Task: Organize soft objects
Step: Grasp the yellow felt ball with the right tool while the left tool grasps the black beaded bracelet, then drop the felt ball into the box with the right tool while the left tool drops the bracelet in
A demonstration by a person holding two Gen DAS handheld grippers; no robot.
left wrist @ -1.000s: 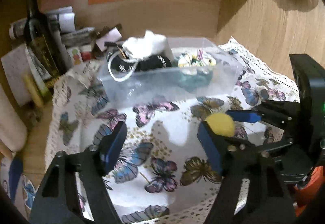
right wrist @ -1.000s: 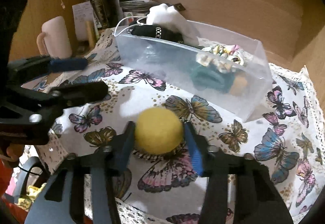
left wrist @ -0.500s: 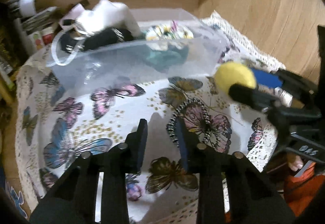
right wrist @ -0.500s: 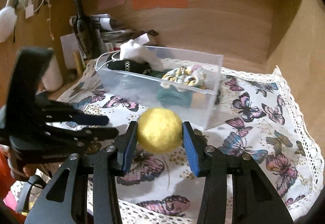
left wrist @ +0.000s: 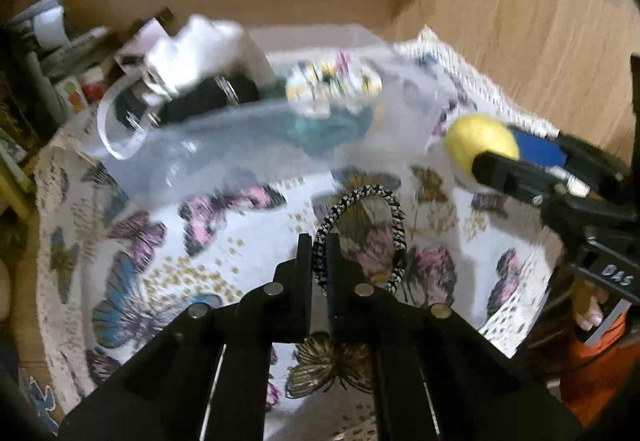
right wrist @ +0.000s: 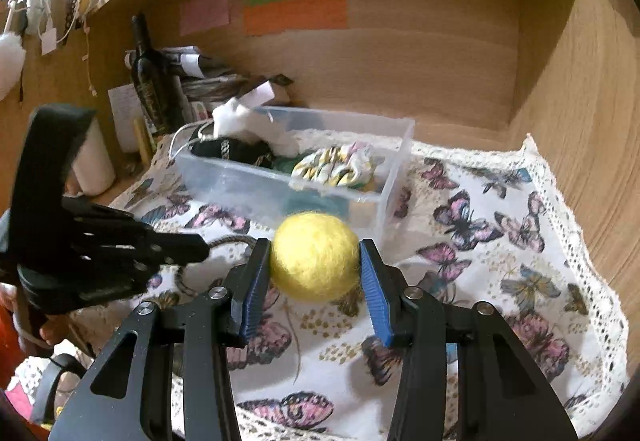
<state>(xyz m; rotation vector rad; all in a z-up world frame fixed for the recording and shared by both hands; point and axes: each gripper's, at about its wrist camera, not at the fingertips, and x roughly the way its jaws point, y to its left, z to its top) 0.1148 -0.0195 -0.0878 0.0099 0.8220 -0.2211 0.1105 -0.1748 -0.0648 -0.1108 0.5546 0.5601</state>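
Wooden alcove walls frame a butterfly-print tablecloth (right wrist: 500, 241) on which one clear plastic bin (right wrist: 304, 181) sits, already holding several soft items. Straight ahead of both tools, the bin lies long side on; the right gripper (right wrist: 316, 261), nearer its right corner, pinches one yellow felt ball (right wrist: 316, 255) just short of the front wall. The left gripper (left wrist: 319, 245), jaws pressed together, clamps one black-and-white braided hair tie (left wrist: 360, 225), its loop dangling over the cloth, farther back.
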